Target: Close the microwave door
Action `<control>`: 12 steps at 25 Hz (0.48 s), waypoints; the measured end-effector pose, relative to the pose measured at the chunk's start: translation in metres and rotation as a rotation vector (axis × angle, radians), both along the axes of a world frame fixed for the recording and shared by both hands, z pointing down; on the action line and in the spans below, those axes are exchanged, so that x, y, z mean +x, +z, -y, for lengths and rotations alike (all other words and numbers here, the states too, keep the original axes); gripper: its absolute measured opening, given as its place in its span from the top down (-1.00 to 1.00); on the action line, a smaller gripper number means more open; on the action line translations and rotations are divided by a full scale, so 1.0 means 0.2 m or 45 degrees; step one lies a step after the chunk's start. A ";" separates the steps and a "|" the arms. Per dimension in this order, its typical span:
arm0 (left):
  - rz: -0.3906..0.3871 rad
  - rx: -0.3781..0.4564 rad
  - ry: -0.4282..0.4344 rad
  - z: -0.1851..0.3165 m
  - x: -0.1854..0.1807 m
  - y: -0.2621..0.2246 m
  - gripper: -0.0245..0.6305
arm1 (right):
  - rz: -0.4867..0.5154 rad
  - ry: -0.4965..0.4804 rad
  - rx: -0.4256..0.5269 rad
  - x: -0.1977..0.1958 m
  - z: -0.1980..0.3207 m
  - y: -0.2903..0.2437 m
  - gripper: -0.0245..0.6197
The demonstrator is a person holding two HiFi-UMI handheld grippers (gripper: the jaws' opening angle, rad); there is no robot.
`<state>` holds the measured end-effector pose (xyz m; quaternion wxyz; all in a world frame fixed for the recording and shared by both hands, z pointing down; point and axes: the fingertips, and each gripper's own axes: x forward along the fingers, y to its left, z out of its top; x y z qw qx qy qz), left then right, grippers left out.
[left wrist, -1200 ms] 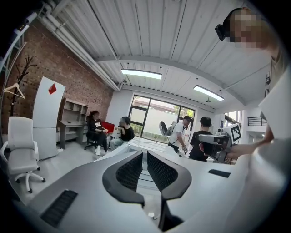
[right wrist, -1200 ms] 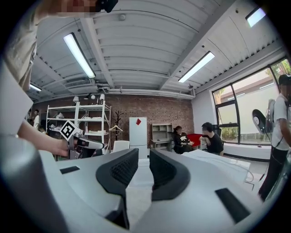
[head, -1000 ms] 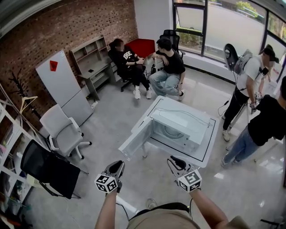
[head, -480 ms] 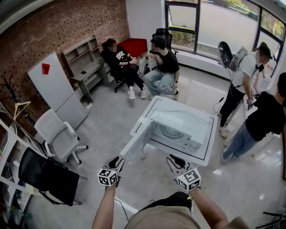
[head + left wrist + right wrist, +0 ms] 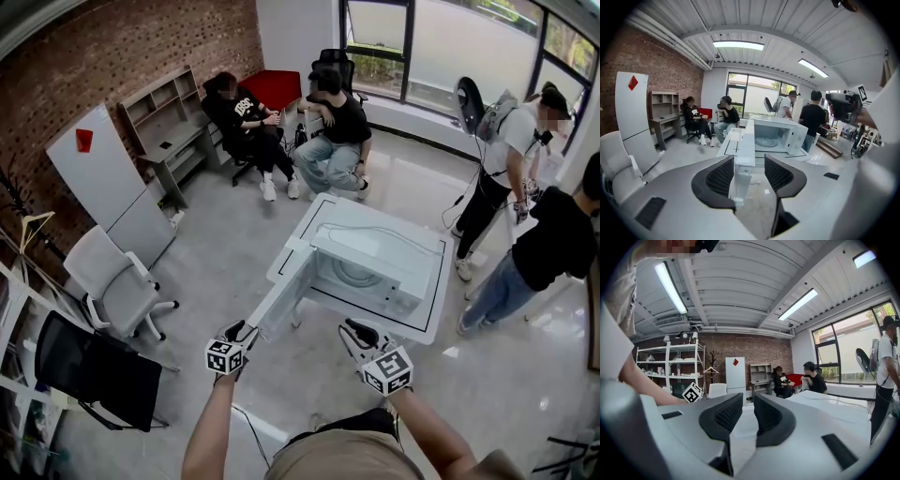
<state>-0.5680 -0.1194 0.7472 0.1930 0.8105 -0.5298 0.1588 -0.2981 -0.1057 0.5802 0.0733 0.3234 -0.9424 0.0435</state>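
Head view first: the microwave (image 5: 380,267) sits on the white table (image 5: 427,323), its door (image 5: 281,298) swung wide out toward the person's left side. The left gripper (image 5: 240,328) is right up at the door's free edge, and the right gripper (image 5: 352,326) hovers near the table's front. This looks like the approach, with the door not yet pushed.

Left gripper view: the left gripper (image 5: 749,161) has its jaws spreading apart, and the door (image 5: 744,145) stands edge-on in the gap, but the pads aren't pressing on it. Beyond it the microwave (image 5: 780,133) gapes open, with only the glass turntable (image 5: 766,141) inside and no dish or food to be seen. The next move, I'd say, is to get a jaw behind that edge and sweep the door round to the cavity.

Right gripper view: the right gripper (image 5: 749,404) shows just a narrow slit between its pads, gripping nothing, aimed off toward the brick wall.
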 end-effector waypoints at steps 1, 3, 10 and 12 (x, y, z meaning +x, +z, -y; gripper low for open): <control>0.003 -0.012 0.005 0.01 0.00 0.02 0.33 | -0.007 -0.004 -0.001 0.00 0.00 0.00 0.68; -0.005 -0.025 0.014 0.02 0.00 0.04 0.33 | -0.022 -0.007 0.001 0.00 0.00 0.01 0.68; -0.044 -0.027 0.035 -0.01 0.03 0.04 0.33 | -0.032 0.025 -0.004 0.05 -0.01 0.02 0.68; -0.051 -0.030 0.041 -0.02 0.06 0.03 0.33 | -0.035 0.030 -0.013 0.07 -0.03 0.03 0.68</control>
